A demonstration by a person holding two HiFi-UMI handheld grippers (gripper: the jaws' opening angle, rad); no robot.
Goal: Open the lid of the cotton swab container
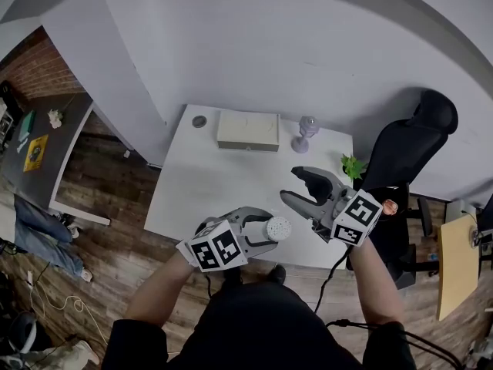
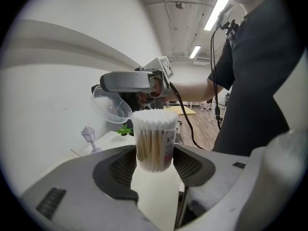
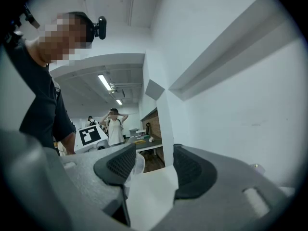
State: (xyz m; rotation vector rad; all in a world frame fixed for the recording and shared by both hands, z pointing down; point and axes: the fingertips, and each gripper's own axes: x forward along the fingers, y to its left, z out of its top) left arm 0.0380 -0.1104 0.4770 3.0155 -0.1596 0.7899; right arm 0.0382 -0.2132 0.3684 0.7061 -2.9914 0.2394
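Observation:
My left gripper (image 1: pixel 270 232) is shut on the cotton swab container (image 1: pixel 280 227), a clear tub packed with white-tipped swabs. In the left gripper view the container (image 2: pixel 154 141) stands upright between the pads with its top uncovered. The clear domed lid (image 2: pixel 111 105) is off it and hangs tilted just under a jaw of my right gripper (image 1: pixel 291 186). In the right gripper view the lid (image 3: pixel 136 166) shows only beside the left-hand pad. The other pad (image 3: pixel 192 172) is well apart from it, so the jaws stand open.
Both grippers hover over the near edge of a white table (image 1: pixel 200 183). At its far side are a cream box (image 1: pixel 247 130), a small purple lamp (image 1: pixel 305 133), a dark round disc (image 1: pixel 199 121) and a green plant (image 1: pixel 352 165). A black chair (image 1: pixel 408 153) stands to the right.

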